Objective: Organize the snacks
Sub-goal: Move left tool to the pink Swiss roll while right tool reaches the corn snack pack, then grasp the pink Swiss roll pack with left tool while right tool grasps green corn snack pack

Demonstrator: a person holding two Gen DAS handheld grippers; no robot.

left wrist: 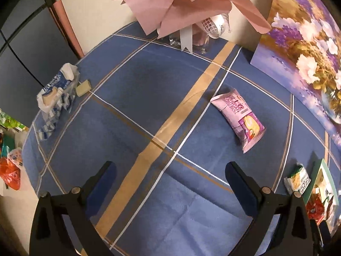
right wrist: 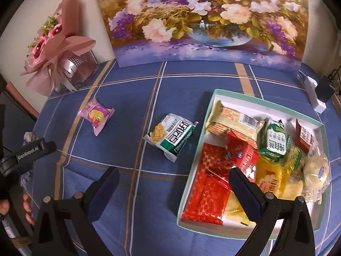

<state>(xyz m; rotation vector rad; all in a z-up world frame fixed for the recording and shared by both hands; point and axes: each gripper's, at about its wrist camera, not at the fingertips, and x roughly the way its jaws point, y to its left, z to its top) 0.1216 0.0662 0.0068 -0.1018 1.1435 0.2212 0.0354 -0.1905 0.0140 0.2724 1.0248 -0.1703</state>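
Note:
A pink swiss-roll packet [left wrist: 238, 117] lies on the blue checked tablecloth, ahead and right of my open, empty left gripper [left wrist: 170, 177]; it also shows in the right wrist view [right wrist: 96, 115]. A green-and-white snack packet [right wrist: 170, 136] lies just left of the mint-rimmed white box [right wrist: 266, 99], which holds several snacks. My right gripper [right wrist: 172, 183] is open and empty, its right finger over the box's near left part. The green packet [left wrist: 297, 180] and box [left wrist: 325, 168] show at the left wrist view's right edge.
A pink wrapped bouquet in a glass vase [right wrist: 64, 64] stands at the back left. A flower painting [right wrist: 202, 21] leans against the wall. A crumpled blue-white bag [left wrist: 56, 91] and a small pale block [left wrist: 83, 87] lie far left. A white power strip [right wrist: 315, 93] lies at the back right.

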